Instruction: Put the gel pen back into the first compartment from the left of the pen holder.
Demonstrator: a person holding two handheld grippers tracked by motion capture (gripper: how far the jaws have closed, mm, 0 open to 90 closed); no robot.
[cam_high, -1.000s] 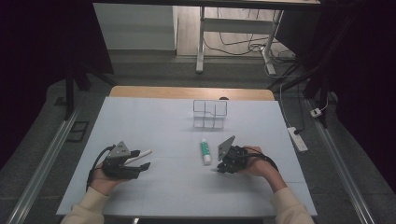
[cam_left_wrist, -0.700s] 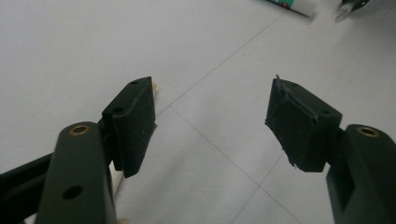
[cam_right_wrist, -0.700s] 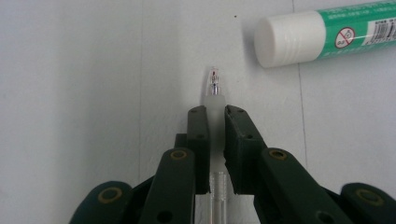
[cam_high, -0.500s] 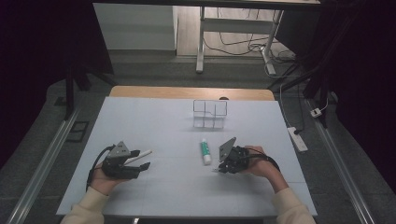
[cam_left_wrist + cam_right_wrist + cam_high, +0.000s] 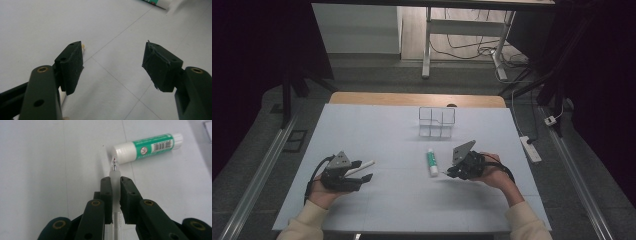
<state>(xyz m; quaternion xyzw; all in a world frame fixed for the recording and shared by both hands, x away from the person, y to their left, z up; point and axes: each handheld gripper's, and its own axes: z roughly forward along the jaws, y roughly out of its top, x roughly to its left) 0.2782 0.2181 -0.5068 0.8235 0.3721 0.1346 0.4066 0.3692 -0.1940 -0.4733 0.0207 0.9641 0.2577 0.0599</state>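
Note:
My right gripper (image 5: 448, 173) (image 5: 113, 182) is shut on a clear pen (image 5: 114, 171), whose metal tip points at the white cap end of a green-and-white glue stick (image 5: 431, 161) (image 5: 147, 146) lying flat on the white table (image 5: 377, 130). The tip sits just short of the glue stick. My left gripper (image 5: 363, 171) (image 5: 112, 65) rests low at the table's front left, jaws wide open with nothing between them. A pale stick (image 5: 365, 165) (image 5: 83, 46) lies along the outside of one jaw; whether it touches I cannot tell.
A small clear compartment box (image 5: 437, 121) stands at the back middle of the table, beyond the glue stick. A wooden strip (image 5: 417, 99) borders the far edge. On the floor to the right lies a power strip (image 5: 530, 148). A desk frame stands farther back.

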